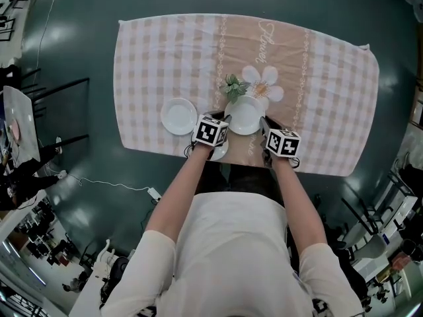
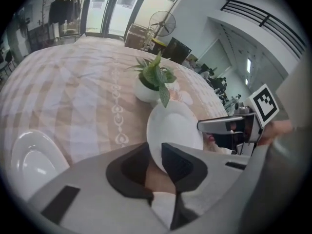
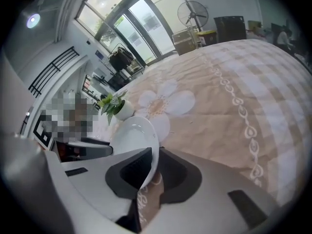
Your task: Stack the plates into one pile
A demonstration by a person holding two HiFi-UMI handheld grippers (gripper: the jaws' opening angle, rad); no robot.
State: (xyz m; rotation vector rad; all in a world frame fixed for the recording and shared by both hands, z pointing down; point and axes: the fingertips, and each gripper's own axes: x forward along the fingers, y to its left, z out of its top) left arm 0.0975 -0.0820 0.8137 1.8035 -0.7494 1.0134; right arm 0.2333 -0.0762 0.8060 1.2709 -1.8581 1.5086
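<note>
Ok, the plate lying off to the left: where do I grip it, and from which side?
Take the left plate by its near rim, from the person's side, one jaw over and one under, as the left gripper holds the centre plate. It lies flat; its shallow rim curves up off the cloth, so likely only the edge can be pinched.

The person's left forearm [image 1: 180, 189] and right forearm [image 1: 299, 197] reach forward, side by side. The left claw [image 2: 154, 156] is clamped on the near-left rim of a plate [image 1: 246, 114]. The right claw [image 3: 154, 162] is clamped on the plate's near-right rim. Both claws slant down toward the plate.
</note>
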